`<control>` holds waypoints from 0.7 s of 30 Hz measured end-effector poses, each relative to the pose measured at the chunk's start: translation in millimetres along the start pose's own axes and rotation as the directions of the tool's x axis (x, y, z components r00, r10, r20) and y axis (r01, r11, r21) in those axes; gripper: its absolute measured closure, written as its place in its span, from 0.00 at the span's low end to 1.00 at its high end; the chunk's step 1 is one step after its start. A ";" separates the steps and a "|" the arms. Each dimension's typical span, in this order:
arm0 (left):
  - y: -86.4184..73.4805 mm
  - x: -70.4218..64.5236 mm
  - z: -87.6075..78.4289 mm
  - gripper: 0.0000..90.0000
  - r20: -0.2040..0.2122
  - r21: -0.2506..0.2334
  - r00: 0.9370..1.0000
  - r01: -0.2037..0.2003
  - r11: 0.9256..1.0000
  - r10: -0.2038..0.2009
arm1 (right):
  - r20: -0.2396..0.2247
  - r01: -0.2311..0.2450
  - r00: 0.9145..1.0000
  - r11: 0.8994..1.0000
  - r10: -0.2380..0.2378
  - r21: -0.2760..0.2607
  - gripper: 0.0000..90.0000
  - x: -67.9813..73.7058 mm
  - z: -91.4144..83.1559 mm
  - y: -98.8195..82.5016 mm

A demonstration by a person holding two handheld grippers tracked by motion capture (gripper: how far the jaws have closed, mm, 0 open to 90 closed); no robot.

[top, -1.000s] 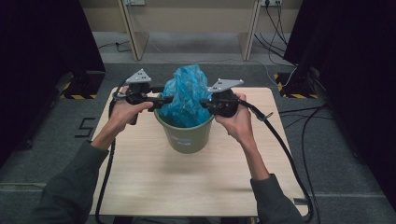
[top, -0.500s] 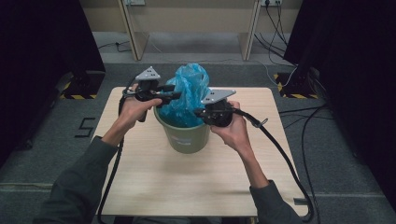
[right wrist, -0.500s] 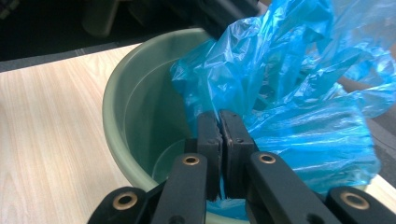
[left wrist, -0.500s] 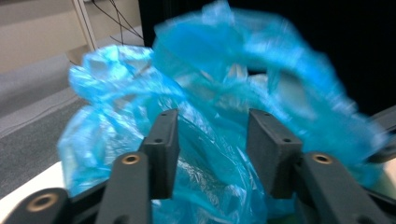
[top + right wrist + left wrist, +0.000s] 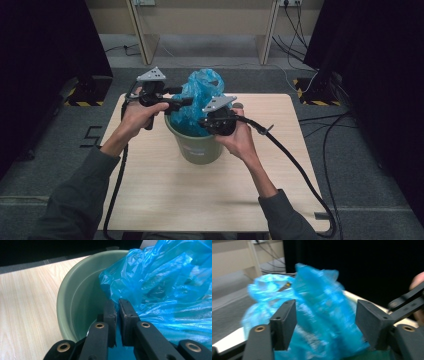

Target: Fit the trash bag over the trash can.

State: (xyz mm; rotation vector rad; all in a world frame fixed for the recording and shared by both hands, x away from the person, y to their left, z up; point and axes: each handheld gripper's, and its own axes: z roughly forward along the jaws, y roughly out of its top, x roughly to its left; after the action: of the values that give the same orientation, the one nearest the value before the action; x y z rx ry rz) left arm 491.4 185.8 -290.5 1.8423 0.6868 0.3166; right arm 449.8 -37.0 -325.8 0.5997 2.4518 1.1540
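Observation:
A crumpled blue plastic bag (image 5: 200,92) stands up out of a green bucket (image 5: 200,147) in the middle of the table. My left gripper (image 5: 186,102) reaches the bag from the left. In the left gripper view its jaws (image 5: 324,315) stand wide and have just been opening, with the bag (image 5: 322,297) between them but not pressed. My right gripper (image 5: 203,121) is at the bucket's near rim. Its jaws (image 5: 117,301) are pinched on the edge of the bag (image 5: 162,285) inside the bucket wall (image 5: 75,302), and have just been easing apart slightly.
The bucket stands on a light wooden table (image 5: 175,200) with bare board in front and at both sides. Cables (image 5: 295,160) trail off the right side. Desk legs and more cables stand on the grey floor beyond; dark curtains flank both sides.
My right gripper has moved left and down to the bucket's near rim, keeping the bag's edge. The left gripper has stayed at the bag's left side.

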 end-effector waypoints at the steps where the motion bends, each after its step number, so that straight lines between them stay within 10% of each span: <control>1: 0.8 -1.6 2.2 0.35 -0.002 0.003 1.000 -0.003 1.000 0.003 | 0.000 0.006 1.000 1.000 -0.006 0.006 0.95 0.7 1.3 0.5; 4: 2.1 -4.7 10.6 0.37 -0.027 0.030 0.999 -0.036 0.999 0.037 | -0.009 0.012 1.000 1.000 -0.012 0.002 0.94 2.8 2.8 0.6; 10: -8.8 -3.1 19.3 0.96 -0.020 0.053 0.994 -0.103 0.993 0.104 | -0.012 0.011 1.000 1.000 -0.011 -0.017 0.85 6.5 -6.0 1.4; 21: -34.7 5.9 -23.2 0.98 -0.045 0.022 0.992 -0.114 0.993 0.115 | 0.096 -0.124 0.986 0.982 0.138 -0.140 0.53 -20.8 -41.7 13.0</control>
State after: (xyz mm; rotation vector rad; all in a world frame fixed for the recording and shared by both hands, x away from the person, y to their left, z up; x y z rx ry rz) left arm 473.4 215.4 -314.4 1.9020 0.6192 0.4299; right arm 449.8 -66.8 -287.7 0.7706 2.2545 1.2909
